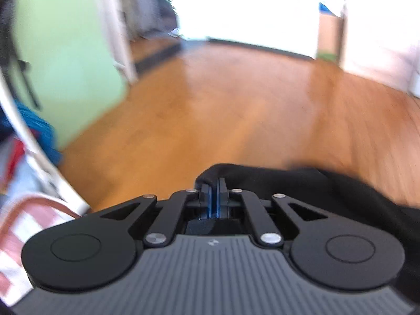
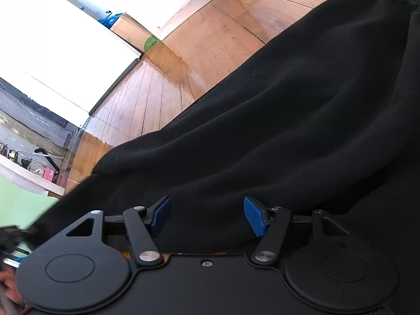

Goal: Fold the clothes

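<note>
Two grippers | left gripper [image 1: 215, 183] clenched on black garment [image 2: 275, 120] edge | right gripper [image 2: 207, 216] released, cloth ahead | I'd pinch the hem, then pull taut.

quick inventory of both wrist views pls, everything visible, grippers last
black garment: 1, black, draped over the wood floor, edge pinched by the left gripper
wood floor: 1, orange-brown, under everything
cardboard box: 1, tan, by the bright white wall
green wall: 1, pale green, left of left wrist view
clothes pile: blurred, blue and red, far left
left gripper: 1, black with blue pads, shut on the garment
right gripper: 1, black with blue pads, open, garment between its fingers
</note>
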Demonstrator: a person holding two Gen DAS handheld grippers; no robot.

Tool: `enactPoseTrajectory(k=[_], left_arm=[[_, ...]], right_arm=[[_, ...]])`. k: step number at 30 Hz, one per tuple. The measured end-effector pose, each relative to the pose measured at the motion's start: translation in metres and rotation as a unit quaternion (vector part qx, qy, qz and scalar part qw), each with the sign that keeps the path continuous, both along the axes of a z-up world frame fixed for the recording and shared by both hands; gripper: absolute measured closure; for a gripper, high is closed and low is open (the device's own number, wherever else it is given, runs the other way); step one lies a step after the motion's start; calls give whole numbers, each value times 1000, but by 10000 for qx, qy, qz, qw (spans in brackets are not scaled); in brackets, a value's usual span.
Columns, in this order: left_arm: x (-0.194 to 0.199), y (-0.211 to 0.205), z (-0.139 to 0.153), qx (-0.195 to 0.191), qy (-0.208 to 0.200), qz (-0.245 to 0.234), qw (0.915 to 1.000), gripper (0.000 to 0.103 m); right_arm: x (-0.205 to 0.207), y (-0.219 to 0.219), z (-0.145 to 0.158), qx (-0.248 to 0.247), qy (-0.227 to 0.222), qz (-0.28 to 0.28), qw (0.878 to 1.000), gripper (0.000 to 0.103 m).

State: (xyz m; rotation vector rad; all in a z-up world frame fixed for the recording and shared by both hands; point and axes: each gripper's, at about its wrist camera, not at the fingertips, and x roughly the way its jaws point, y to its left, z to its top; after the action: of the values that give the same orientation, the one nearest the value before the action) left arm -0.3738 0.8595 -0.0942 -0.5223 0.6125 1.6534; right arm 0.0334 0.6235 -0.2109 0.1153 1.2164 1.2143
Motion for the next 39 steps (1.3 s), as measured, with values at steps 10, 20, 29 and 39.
enactPoseTrajectory(k=[10,20,29,39], left_arm=[[-84,36,-82,-2730,-619,143,9599,100],[-74,-20,-89,-2453,-1196,-1111,9556,99],[-80,-1,-84,-2567,661,-2082,9415,65],[-130,43,-58,-986,-1185,-1502,9766,32]], right_arm=[[33,2,72,-263,-1339,909,9865,36],[214,84,95,-2720,-2666,1652,9098,33],[298,91,47,-2820,-3001,938,9064,33],[278,104,-2,-2768,-2966,1058,9078,18]])
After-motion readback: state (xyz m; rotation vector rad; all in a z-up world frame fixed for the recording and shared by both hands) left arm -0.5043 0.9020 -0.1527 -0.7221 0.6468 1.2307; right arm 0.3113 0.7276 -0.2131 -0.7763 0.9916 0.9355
